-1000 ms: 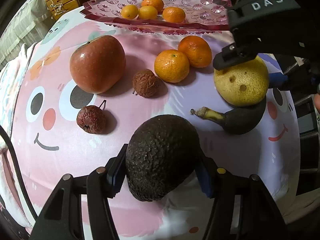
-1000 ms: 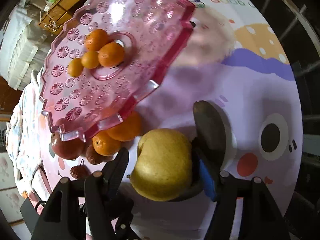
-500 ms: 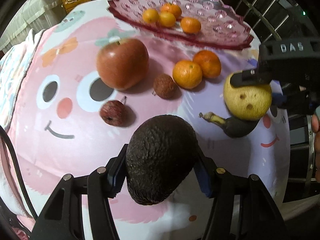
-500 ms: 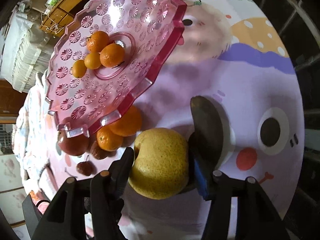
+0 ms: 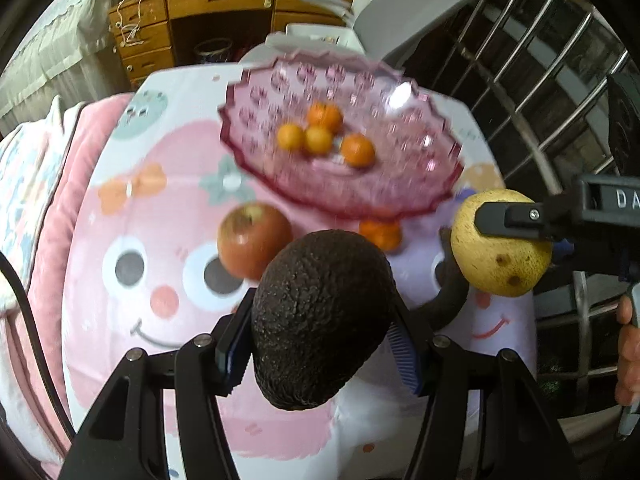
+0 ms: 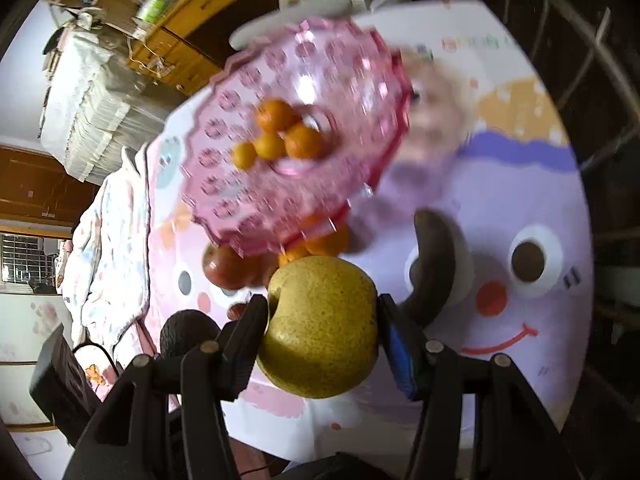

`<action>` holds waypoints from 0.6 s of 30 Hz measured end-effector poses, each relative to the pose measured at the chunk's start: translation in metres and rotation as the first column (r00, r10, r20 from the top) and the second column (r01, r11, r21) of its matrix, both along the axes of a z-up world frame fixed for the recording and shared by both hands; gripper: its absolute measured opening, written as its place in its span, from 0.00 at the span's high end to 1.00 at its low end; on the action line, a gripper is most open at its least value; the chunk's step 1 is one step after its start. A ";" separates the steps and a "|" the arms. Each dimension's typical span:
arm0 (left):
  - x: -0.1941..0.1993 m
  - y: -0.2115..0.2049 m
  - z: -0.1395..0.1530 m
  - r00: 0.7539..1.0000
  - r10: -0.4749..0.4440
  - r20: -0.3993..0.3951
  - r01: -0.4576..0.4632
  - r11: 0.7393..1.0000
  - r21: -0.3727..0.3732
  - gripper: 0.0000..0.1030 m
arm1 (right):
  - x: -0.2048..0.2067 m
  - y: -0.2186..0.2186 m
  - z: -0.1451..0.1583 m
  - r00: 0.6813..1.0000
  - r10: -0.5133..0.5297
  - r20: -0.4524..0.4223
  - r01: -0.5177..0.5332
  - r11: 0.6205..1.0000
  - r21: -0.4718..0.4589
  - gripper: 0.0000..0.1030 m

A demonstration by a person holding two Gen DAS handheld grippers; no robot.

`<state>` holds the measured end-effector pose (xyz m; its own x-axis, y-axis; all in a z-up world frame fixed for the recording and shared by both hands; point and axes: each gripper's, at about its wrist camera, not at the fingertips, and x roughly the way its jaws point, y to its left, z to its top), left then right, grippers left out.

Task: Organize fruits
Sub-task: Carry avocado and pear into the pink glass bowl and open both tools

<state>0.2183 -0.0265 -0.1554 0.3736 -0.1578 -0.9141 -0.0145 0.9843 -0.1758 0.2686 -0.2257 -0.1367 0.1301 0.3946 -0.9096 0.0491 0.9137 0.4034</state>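
Above the surface's near edge, my left hand-held gripper (image 5: 324, 344) clamps the avocado (image 5: 320, 320) and my right hand-held gripper (image 6: 320, 344) the pear (image 6: 320, 326), lifted to clear the bowl's (image 5: 440, 184) rim.

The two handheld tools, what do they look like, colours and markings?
Both are matte black plastic: the left tool and right tool each have two angular fingers with silver screws and ribbed blue pads. White letters "DA" mark the right one's body; a black cable trails left.

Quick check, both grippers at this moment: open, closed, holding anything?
Left gripper: closed on the avocado, lifted off the table.
Right gripper: closed on the yellow pear, also lifted.
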 end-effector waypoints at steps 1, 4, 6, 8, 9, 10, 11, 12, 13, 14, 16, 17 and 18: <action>0.003 0.001 0.006 1.000 -0.004 0.010 0.004 1.000 -0.009 0.43 | 0.003 -0.001 0.006 1.000 -0.007 0.019 0.007 1.000 0.003 0.46; 0.018 0.005 0.018 0.999 -0.005 0.042 0.006 0.999 -0.034 0.43 | 0.013 -0.004 0.022 0.996 -0.032 0.083 0.031 0.999 0.015 0.46; 0.029 0.006 0.026 0.997 -0.008 0.071 0.011 0.999 -0.037 0.43 | 0.022 -0.004 0.030 0.990 -0.051 0.135 0.050 0.999 0.010 0.46; 0.040 0.009 0.030 0.996 -0.007 0.094 0.012 0.999 -0.052 0.43 | 0.032 -0.005 0.034 0.983 -0.069 0.168 0.070 0.998 0.003 0.50; 0.049 0.010 0.032 0.994 -0.004 0.110 0.011 0.998 -0.062 0.43 | 0.037 -0.008 0.034 0.981 -0.077 0.175 0.078 0.997 0.005 0.51; 0.055 0.010 0.032 0.993 -0.002 0.119 0.010 0.998 -0.066 0.43 | 0.043 -0.009 0.030 0.981 -0.085 0.174 0.085 0.996 0.007 0.53; 0.064 0.010 0.032 0.992 -0.001 0.129 0.010 0.997 -0.073 0.43 | 0.049 -0.010 0.026 0.980 -0.098 0.174 0.098 0.995 0.012 0.63; 0.071 0.010 0.030 0.991 0.000 0.136 0.011 0.997 -0.081 0.43 | 0.055 -0.010 0.022 0.976 -0.106 0.190 0.105 0.994 0.016 0.76; 0.078 0.010 0.029 0.990 0.001 0.139 0.011 0.996 -0.087 0.43 | 0.061 -0.010 0.021 0.973 -0.105 0.207 0.102 0.995 0.023 0.94; 0.086 0.009 0.025 0.990 0.001 0.139 0.011 0.996 -0.090 0.43 | 0.066 -0.008 0.018 0.971 -0.101 0.215 0.101 0.995 0.014 0.95; 0.103 0.006 0.015 0.992 0.002 0.123 0.008 0.997 -0.082 0.43 | 0.078 -0.004 0.006 0.977 -0.095 0.192 0.101 0.995 -0.020 0.95; 0.109 0.005 0.010 0.994 0.002 0.112 0.007 0.997 -0.083 0.43 | 0.081 -0.003 0.000 0.978 -0.101 0.181 0.104 0.995 -0.008 0.95; 0.115 0.004 0.004 0.995 0.002 0.095 0.007 0.996 -0.089 0.43 | 0.084 -0.003 -0.006 0.980 -0.106 0.166 0.106 0.994 0.009 0.95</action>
<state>0.3337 -0.0226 -0.1511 0.4574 -0.2381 -0.8568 0.0089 0.9647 -0.2633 0.3522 -0.2291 -0.1426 0.3203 0.3701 -0.8720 0.0783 0.9070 0.4138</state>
